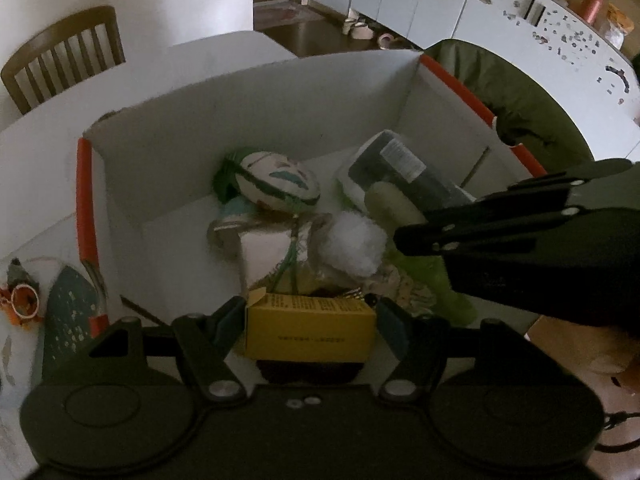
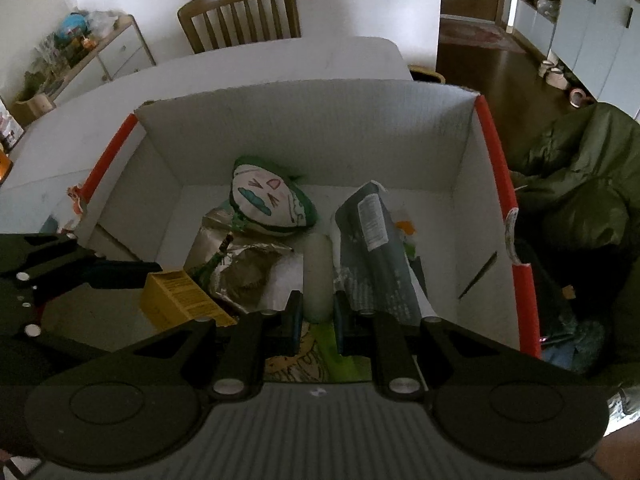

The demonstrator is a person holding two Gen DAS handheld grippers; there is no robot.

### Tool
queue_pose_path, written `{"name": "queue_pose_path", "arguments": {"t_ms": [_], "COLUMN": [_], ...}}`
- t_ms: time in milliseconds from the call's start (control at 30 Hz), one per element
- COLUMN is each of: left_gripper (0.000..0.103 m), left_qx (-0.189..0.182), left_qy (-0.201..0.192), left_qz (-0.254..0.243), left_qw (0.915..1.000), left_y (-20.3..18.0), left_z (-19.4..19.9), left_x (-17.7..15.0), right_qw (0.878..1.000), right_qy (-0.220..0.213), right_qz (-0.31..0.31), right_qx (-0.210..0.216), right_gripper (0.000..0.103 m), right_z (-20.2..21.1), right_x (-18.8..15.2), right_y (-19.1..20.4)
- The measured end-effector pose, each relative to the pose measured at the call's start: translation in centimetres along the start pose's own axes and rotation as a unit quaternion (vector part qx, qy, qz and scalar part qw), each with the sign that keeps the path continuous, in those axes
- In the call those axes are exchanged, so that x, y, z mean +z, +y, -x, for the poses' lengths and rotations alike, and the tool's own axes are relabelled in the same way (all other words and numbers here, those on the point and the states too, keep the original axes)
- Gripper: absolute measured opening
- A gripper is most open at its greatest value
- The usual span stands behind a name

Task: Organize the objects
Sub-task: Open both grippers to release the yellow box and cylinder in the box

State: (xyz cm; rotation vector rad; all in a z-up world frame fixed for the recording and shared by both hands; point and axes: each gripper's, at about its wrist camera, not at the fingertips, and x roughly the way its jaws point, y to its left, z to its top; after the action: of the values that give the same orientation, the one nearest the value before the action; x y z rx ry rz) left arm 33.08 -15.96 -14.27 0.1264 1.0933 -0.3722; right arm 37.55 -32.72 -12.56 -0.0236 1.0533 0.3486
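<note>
A white cardboard box (image 1: pixel 240 120) with orange edges stands open on the table. My left gripper (image 1: pixel 310 312) is shut on a yellow box (image 1: pixel 308 332), held low over the carton's near side. My right gripper (image 2: pixel 317 312) is shut on the near end of a pale cylinder (image 2: pixel 318 272), which points into the carton. The left wrist view shows the right gripper (image 1: pixel 408 236) coming in from the right with the cylinder (image 1: pixel 392 202). Inside lie a painted face cushion (image 2: pixel 260 200), a dark labelled packet (image 2: pixel 372 248), a foil bag (image 2: pixel 240 264) and white fluff (image 1: pixel 356 244).
A teal patterned item (image 1: pixel 68 312) and a small orange thing (image 1: pixel 22 300) lie on the table left of the carton. A wooden chair (image 2: pixel 240 12) stands behind the table. A green padded jacket (image 2: pixel 580 184) is heaped to the right of the carton.
</note>
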Motion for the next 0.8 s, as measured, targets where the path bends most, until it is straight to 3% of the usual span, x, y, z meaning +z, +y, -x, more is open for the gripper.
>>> {"name": "queue_pose_path", "arguments": {"t_ms": [300,800], "left_gripper": [0.071,0.075], "left_qx": [0.009,0.007], "left_qy": [-0.007,-0.058], "left_qz": [-0.003,-0.007], "left_qw": [0.9999,0.9982], "left_y": [-0.2,-0.8], "left_z": [0.5,4.5], "left_x": [-0.3,-0.4], "right_qw": [1.0,0.997], "right_qy": [-0.013,-0.053], "right_qz": [-0.004,-0.023], "right_qx": [0.021,0.041], "right_gripper": [0.016,0.016], "right_z": [1.4,5.6], "right_x": [0.1,-0.6], "right_y": [-0.2,0.1]}}
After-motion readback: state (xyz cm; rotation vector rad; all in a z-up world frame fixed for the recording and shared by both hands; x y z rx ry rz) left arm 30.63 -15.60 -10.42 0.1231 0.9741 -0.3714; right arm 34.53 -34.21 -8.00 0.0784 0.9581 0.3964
